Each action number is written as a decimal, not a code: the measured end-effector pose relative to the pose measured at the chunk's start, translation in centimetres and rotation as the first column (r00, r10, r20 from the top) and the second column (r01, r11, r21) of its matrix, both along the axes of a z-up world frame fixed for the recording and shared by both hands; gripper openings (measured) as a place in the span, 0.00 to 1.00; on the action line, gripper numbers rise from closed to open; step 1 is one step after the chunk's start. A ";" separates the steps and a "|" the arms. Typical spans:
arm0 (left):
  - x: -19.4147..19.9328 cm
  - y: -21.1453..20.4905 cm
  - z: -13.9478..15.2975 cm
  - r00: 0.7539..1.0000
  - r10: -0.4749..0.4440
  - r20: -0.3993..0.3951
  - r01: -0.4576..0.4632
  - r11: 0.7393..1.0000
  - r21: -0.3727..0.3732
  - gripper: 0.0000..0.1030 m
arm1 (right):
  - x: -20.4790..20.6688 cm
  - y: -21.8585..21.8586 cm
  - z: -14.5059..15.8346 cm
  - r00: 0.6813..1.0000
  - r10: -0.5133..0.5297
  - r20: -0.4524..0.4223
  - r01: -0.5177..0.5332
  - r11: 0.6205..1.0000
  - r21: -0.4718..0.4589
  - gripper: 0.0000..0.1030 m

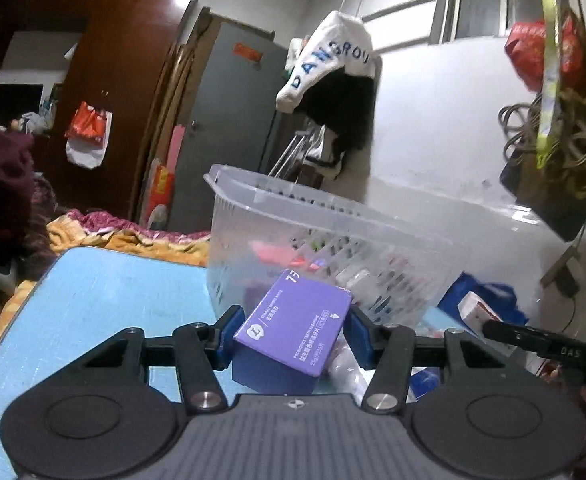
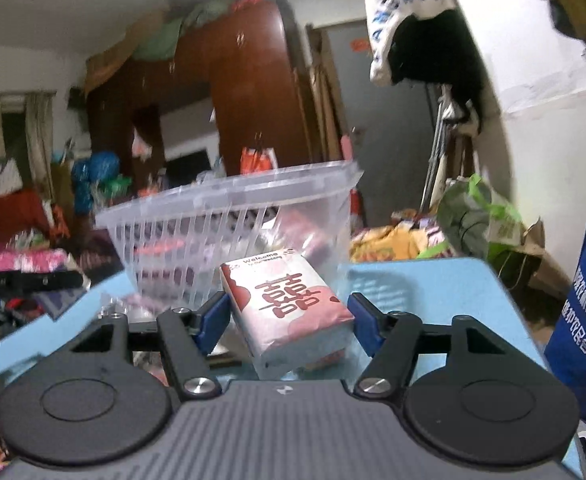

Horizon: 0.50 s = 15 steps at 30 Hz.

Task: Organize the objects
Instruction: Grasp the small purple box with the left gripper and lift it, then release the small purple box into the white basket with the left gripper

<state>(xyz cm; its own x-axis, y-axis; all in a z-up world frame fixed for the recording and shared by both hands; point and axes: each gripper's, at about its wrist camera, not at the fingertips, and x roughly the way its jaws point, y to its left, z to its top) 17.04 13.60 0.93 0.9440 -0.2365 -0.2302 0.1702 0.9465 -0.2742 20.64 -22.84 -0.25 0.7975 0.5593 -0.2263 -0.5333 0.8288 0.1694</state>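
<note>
Purple box (image 1: 293, 328) pinched in my left gripper (image 1: 291, 334), tissue pack (image 2: 289, 312) pinched in my right gripper (image 2: 289, 316); the basket (image 1: 293, 216) stands straight ahead of both, at the tabletop's far edge.

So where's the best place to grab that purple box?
Across its two short ends, coming in level from the near side, as the left tool does now. The purple box is flat and rectangular, so those parallel ends give the blue pads square faces to press on.
</note>
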 end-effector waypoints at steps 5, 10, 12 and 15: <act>-1.1 -0.1 0.1 0.997 -0.011 0.082 0.011 1.000 0.007 0.56 | -0.3 0.0 0.2 0.999 -0.032 0.037 0.032 0.999 0.015 0.65; -1.7 -0.5 1.9 0.989 -0.029 0.148 0.030 1.000 -0.003 0.56 | -1.1 -0.5 0.8 0.989 -0.109 0.102 0.101 0.992 0.072 0.65; -1.2 -1.4 4.4 0.982 -0.002 0.189 -0.002 1.000 0.023 0.57 | -1.5 0.2 2.9 0.981 -0.106 0.164 0.093 0.992 0.086 0.65; 1.9 -2.9 8.7 0.983 0.065 0.171 -0.070 0.997 0.026 0.57 | -0.1 3.4 7.5 0.971 -0.066 0.230 0.062 0.998 0.022 0.65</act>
